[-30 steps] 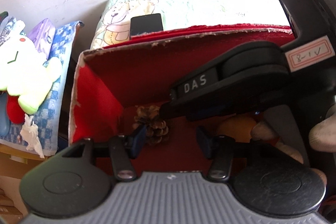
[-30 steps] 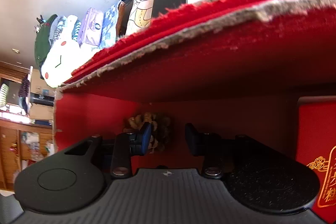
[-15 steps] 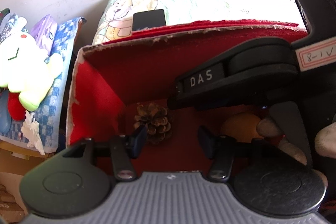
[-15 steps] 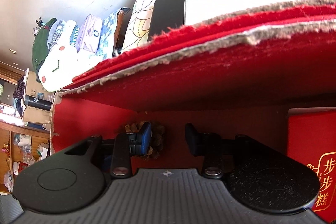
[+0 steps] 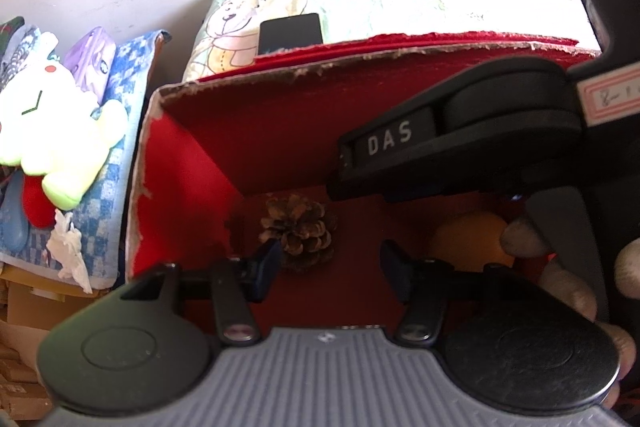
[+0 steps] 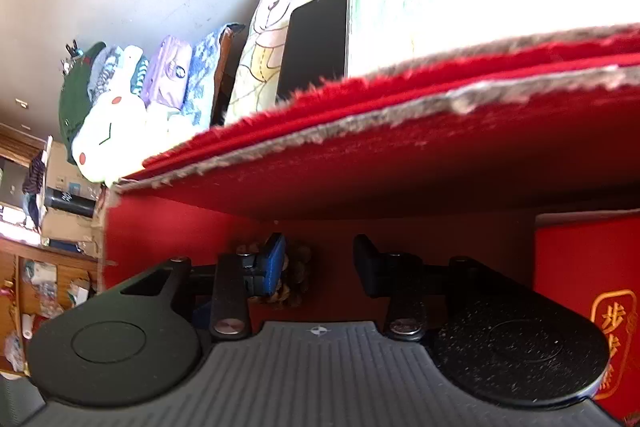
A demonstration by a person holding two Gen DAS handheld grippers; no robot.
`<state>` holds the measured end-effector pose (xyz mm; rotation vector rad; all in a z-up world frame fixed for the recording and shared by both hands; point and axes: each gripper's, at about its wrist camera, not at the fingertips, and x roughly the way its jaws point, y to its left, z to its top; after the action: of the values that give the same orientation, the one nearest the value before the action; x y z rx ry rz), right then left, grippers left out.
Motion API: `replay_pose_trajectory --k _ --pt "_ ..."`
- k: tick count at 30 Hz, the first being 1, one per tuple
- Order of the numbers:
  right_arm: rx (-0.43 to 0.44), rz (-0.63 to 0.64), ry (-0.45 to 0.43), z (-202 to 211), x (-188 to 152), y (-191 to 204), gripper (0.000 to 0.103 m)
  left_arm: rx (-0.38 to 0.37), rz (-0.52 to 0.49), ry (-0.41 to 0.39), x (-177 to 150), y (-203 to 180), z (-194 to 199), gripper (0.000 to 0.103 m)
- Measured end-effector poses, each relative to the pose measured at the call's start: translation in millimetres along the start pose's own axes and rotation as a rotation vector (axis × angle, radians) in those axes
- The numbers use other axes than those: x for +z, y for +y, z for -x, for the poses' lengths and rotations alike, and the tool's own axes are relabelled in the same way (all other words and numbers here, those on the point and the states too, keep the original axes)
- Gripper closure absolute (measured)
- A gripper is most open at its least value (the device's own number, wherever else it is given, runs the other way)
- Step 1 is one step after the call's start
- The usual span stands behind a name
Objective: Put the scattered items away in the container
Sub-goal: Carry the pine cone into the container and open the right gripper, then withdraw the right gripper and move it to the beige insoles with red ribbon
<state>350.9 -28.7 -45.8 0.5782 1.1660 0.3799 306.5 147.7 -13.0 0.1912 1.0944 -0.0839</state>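
Note:
A red cardboard box [image 5: 180, 163] with torn rims is the container. A brown pine cone [image 5: 298, 227] lies on its floor near the back left corner, and an orange fruit [image 5: 468, 239] lies to the right. My left gripper [image 5: 328, 263] hangs open and empty above the box floor. The right gripper's body, marked DAS [image 5: 460, 131], crosses the left wrist view. In the right wrist view my right gripper [image 6: 320, 263] is open and empty inside the box [image 6: 360, 167], with the pine cone [image 6: 296, 275] just behind its left finger. A red packet with gold characters [image 6: 588, 287] stands at the right.
Behind the box lie a bear-print pillow [image 5: 232, 27] and a black phone [image 5: 290, 31]. To the left sit a white plush toy [image 5: 52, 131], a blue checked cushion [image 5: 116, 155] and crumpled tissue [image 5: 70, 251]. A cluttered wooden shelf [image 6: 36, 267] stands at far left.
Both grippers have drawn back and upward from the box floor. The pine cone and orange now show more fully. Both stay open and empty.

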Motion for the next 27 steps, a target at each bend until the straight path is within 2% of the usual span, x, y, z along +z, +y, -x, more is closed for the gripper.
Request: replay_pose_trajectory --k 4,6,7,9,10,14,16,18,19,22,25,27 --pt "-0.055 0.033 -0.043 32.2 -3.4 7.4 0.061 0.031 -0.003 -0.026 -1.0 -3.1 10.9 0.040" --pt "-0.078 0.055 -0.094 56.4 -7.8 6.6 0.060 0.035 0.003 -0.055 -1.6 -4.9 22.1 0.034" --pt "-0.079 0.054 -0.122 69.7 -7.8 0.2 0.059 0.048 0.000 -0.075 -2.6 -6.6 28.1 0.027" --pt "-0.071 0.040 -0.177 90.2 -20.5 1.4 0.057 0.093 -0.020 -0.119 -7.1 -10.4 40.5 0.022" --pt "-0.068 0.035 -0.204 92.7 -32.0 13.9 0.057 0.107 -0.025 -0.133 -8.8 -10.6 45.8 0.022" --pt "-0.053 0.071 -0.309 123.6 -56.2 20.3 0.056 0.067 0.034 -0.195 -16.1 4.0 72.4 0.022" --pt "-0.026 0.121 -0.355 137.5 -73.8 21.5 0.056 0.050 0.067 -0.244 -24.9 12.4 89.3 0.022" --pt "0.012 0.168 -0.382 138.0 -84.9 29.6 0.052 0.026 0.093 -0.290 -37.6 21.4 105.9 0.022" --pt "0.037 0.186 -0.388 139.1 -91.9 34.0 0.048 0.019 0.102 -0.307 -46.1 25.2 114.3 0.021" --pt "0.123 0.223 -0.358 135.0 -106.9 43.4 0.047 -0.007 0.124 -0.341 -66.1 35.3 132.2 0.023" --pt "0.188 0.283 -0.277 131.6 -124.0 44.2 0.050 -0.073 0.179 -0.344 -90.5 48.6 147.2 0.035" --pt "0.189 0.315 -0.201 123.3 -137.9 42.3 0.050 -0.116 0.214 -0.341 -110.6 53.4 156.7 0.036"
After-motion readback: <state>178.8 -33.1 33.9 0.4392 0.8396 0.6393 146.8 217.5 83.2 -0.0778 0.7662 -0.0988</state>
